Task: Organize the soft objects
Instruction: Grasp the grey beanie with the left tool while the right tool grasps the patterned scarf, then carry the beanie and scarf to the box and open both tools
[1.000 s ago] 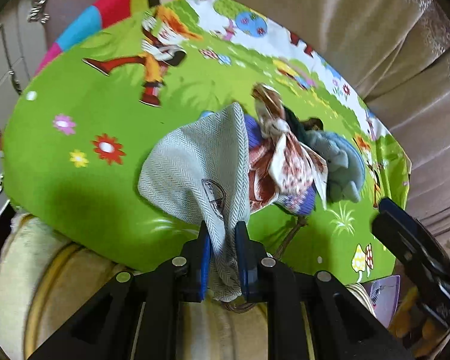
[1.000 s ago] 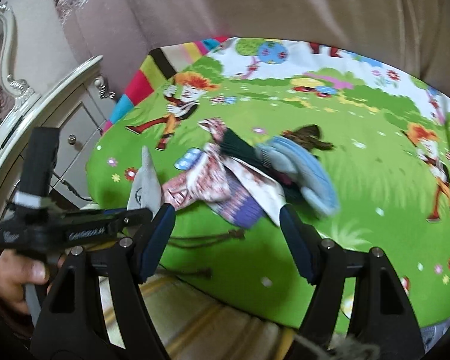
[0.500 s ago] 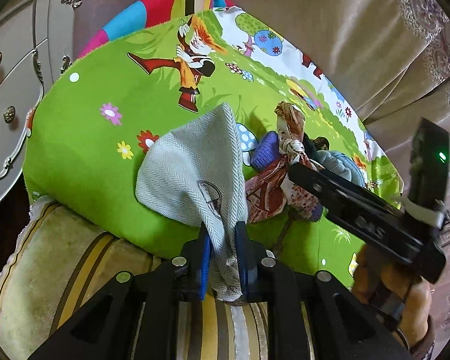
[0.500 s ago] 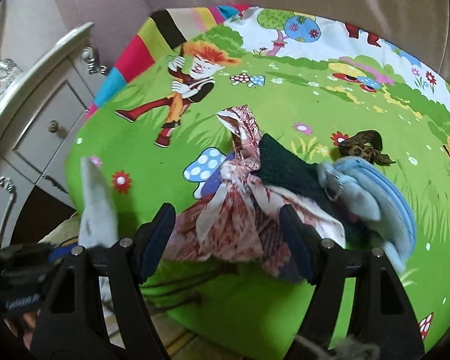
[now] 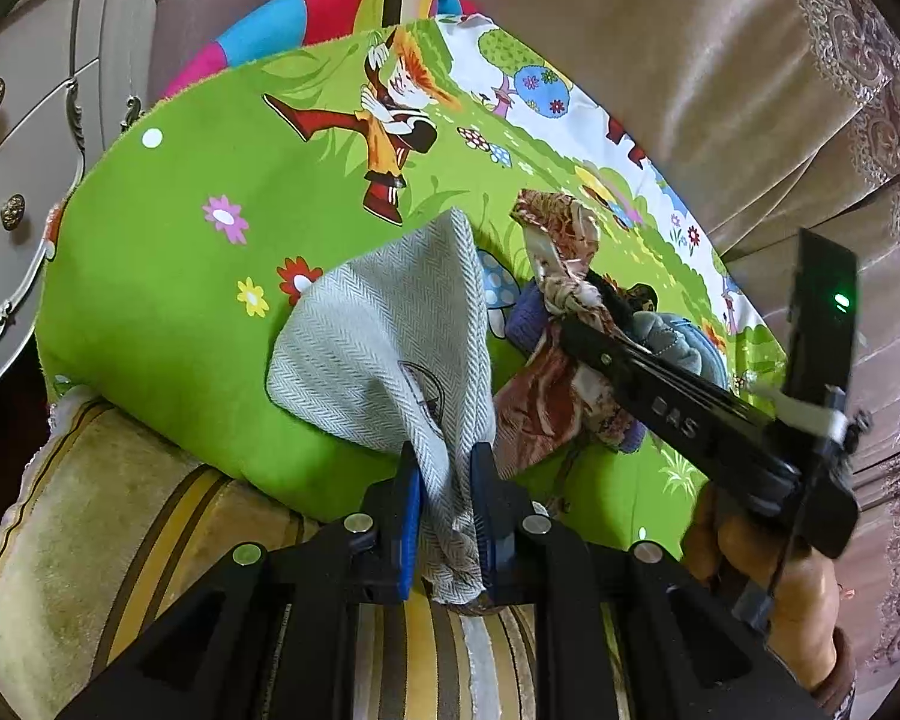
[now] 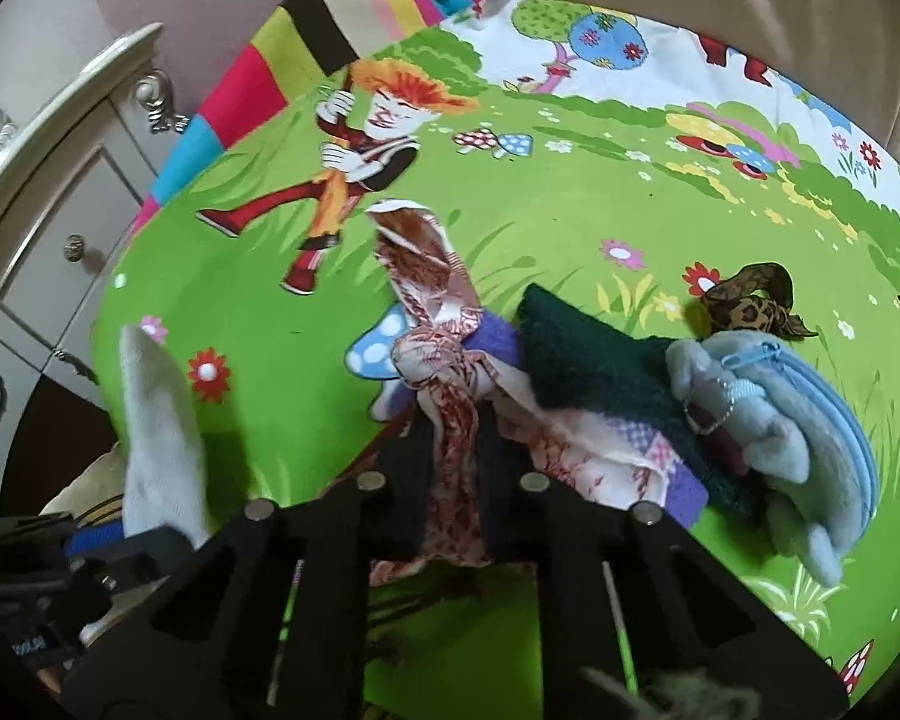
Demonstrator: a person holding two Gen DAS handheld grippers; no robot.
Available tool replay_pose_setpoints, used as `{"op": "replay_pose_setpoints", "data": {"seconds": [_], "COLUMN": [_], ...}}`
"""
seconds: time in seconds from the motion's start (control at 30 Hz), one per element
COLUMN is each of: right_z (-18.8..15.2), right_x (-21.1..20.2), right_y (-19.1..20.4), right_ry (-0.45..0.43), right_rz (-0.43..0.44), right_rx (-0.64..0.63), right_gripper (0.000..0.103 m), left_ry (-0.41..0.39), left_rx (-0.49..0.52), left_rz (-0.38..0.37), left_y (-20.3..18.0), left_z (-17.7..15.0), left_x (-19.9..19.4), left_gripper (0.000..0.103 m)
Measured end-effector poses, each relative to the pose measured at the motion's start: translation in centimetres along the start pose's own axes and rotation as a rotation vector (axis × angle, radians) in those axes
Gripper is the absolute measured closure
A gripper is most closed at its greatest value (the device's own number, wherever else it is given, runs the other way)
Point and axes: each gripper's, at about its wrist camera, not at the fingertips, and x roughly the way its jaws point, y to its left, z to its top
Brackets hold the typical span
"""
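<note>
My left gripper [image 5: 444,486] is shut on a grey herringbone cloth [image 5: 390,336], which drapes over the near edge of a green cartoon play mat [image 5: 168,300]. The cloth also shows at the left of the right wrist view [image 6: 156,426]. My right gripper [image 6: 456,456] is shut on a red-and-white patterned scarf [image 6: 432,312], knotted in the middle. The scarf lies on a pile with a purple cloth [image 6: 498,336], a dark green knit [image 6: 594,360] and a light blue plush pouch [image 6: 798,438]. In the left wrist view the right gripper's body [image 5: 690,420] crosses over the pile.
A leopard-print scrap [image 6: 750,300] lies behind the pouch. A striped cushion [image 5: 120,570] lies under the mat's near edge. A white dresser [image 5: 24,180] stands at the left. Beige curtains [image 5: 690,60] hang behind the mat.
My right gripper has moved in over the pile and closed on the patterned scarf; it was open before. My left gripper stays shut on the grey cloth.
</note>
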Motion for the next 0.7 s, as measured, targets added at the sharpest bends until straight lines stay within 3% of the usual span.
{"op": "replay_pose_setpoints", "data": {"seconds": [0.37,0.7], "right_z": [-2.3,-7.4], "right_x": [-6.8,-12.1], "right_y": [1.1,-1.7], "right_ry": [-0.115,-0.147], "right_rz": [-0.008,-0.043], "right_rx": [-0.023,0.062], "right_gripper": [0.089,0.089], "left_ry": [-0.049,-0.076], "left_rx": [0.014,0.067], "left_rz": [0.003,-0.013], "left_y": [-0.6,-2.7], "left_z": [-0.6,-2.0], "left_x": [-1.4,-3.0], "left_gripper": [0.086,0.086]}}
